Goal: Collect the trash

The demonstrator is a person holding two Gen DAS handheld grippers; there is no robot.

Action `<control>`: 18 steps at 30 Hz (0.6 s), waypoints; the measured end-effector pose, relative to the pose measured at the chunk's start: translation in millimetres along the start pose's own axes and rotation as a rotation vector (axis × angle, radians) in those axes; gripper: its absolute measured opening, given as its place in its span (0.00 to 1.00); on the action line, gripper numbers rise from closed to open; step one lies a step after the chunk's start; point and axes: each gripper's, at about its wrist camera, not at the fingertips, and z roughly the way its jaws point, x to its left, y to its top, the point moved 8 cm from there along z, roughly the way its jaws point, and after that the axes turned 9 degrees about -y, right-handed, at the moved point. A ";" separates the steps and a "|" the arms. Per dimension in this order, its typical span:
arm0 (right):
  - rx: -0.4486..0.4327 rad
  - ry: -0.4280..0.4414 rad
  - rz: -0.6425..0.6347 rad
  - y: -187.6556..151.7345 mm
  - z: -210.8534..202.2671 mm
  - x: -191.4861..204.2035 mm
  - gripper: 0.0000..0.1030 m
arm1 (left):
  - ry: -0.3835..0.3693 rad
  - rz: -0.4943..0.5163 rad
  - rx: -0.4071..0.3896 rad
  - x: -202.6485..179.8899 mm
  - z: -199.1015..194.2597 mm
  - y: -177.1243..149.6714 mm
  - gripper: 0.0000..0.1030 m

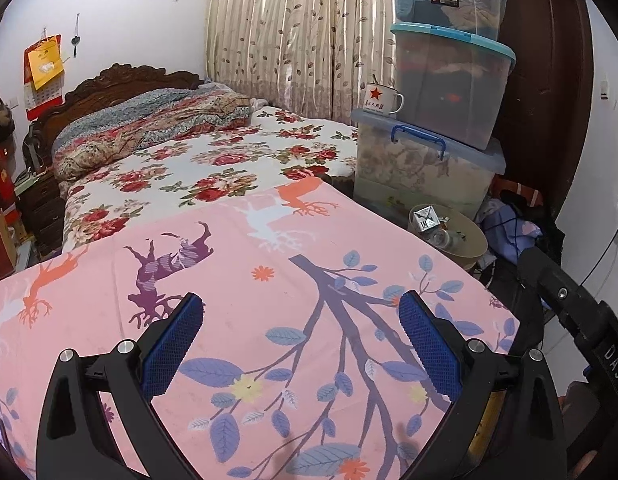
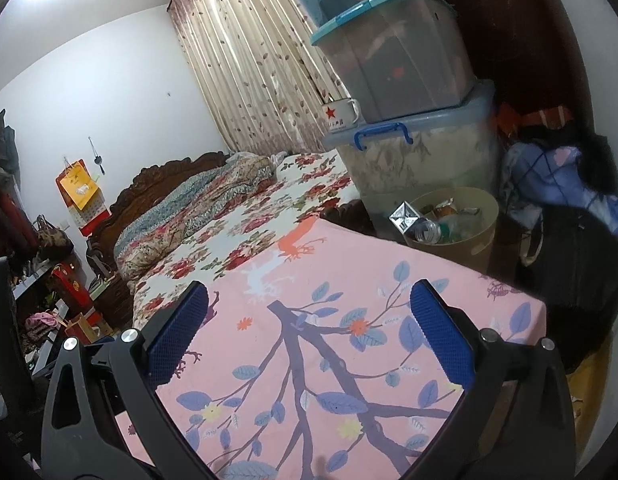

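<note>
Both tongs, left [image 1: 300, 340] and right [image 2: 309, 330], hang spread and empty over the pink-clothed bench [image 1: 237, 320]. The beige trash bin [image 2: 465, 232], holding a bottle [image 2: 429, 230], a silver carton [image 2: 405, 213] and wrappers, stands off the bench's far right corner, well beyond the tongs, beside stacked storage boxes [image 2: 413, 152].

white walls [image 1: 141, 8], carved bed [image 1: 213, 152] (floral), leaf-print curtains [image 1: 293, 28]

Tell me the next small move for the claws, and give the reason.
Probably pull both back and look elsewhere. The left claw and right claw hang open and empty over the pink sheet, where no trash shows; the bin already holds a bottle and wrappers.
</note>
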 end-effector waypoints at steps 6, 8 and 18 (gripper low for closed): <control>0.007 0.002 0.000 -1.2 2.4 0.8 0.97 | 0.020 -0.009 -0.001 7.0 0.1 -0.2 0.92; 0.007 0.001 0.000 -1.3 2.3 0.8 0.97 | 0.008 -0.013 0.003 7.3 1.3 -0.7 0.92; 0.013 -0.004 0.009 -3.3 5.5 -1.0 0.97 | -0.029 -0.026 0.009 7.1 3.0 -3.4 0.92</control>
